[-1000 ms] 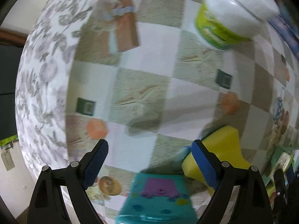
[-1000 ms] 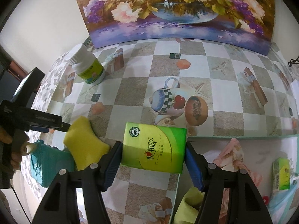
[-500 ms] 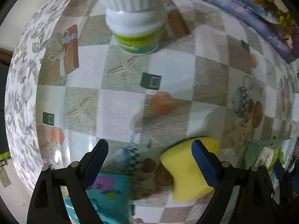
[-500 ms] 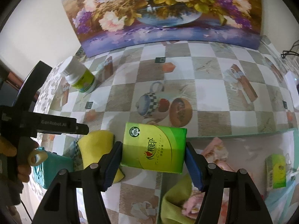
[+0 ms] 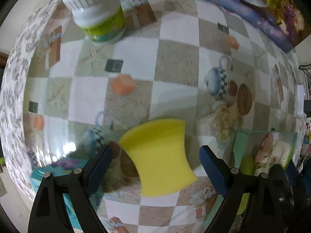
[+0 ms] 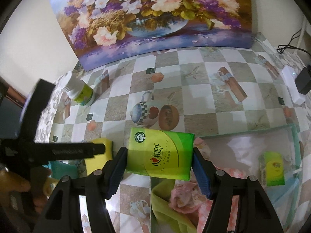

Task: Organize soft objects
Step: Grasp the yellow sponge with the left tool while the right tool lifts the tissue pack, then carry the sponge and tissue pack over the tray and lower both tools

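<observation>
right claw [image 6: 159, 162] clamps tissue pack [image 6: 160, 154]; left claw [image 5: 155, 165] apart over sponge [image 5: 159, 156].

Yellow sponge [image 5: 161, 155], plain. Green tissue pack [image 6: 160, 154], darker green swoosh, red-and-white logo. Blue pads on black right gripper [image 6: 159, 172] and black left gripper [image 5: 155, 171]. Tablecloth [image 5: 175, 62] checked white and beige, printed with orange cubes and blue checkered teapot. White jar [image 5: 97, 15], lime-green label. Painting [image 6: 151, 17]: purple, white, peach flowers. Teal toy [image 5: 50, 172], purple detail. Pink cloth [image 6: 186, 198], near right.
</observation>
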Motion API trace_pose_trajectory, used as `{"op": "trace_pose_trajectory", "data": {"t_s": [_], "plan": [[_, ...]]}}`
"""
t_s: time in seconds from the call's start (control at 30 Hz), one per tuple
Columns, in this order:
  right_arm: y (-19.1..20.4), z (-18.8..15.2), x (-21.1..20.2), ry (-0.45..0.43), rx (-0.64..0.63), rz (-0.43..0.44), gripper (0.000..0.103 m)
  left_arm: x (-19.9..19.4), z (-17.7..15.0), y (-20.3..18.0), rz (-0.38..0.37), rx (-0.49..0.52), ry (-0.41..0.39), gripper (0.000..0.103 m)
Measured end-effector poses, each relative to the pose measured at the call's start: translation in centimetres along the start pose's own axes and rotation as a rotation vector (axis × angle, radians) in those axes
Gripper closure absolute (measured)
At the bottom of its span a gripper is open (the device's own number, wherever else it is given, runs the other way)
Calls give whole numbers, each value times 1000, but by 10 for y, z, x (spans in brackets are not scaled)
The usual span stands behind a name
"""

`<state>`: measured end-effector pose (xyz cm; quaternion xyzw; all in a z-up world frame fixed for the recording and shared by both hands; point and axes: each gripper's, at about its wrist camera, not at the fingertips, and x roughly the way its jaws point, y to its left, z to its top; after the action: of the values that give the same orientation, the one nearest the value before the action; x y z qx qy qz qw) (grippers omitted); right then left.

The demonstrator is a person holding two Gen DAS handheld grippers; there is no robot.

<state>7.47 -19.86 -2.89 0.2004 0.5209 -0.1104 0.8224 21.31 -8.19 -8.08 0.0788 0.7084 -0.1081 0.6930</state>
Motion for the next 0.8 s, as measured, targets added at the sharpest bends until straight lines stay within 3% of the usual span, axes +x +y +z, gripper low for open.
{"op": "trace_pose_trajectory", "data": {"t_s": [0.3,0.5,0.8], "plan": [[-16,-6,-7,15,42,2,35,17,-12,-17,29,3,-3,13],[-24,-10,-15,8,65,10,35,29,-22,-30,23,-9,11,36],[-37,-21,-27,10,86,-8,35,24,-53,-2,9,-34,-57,40]]}}
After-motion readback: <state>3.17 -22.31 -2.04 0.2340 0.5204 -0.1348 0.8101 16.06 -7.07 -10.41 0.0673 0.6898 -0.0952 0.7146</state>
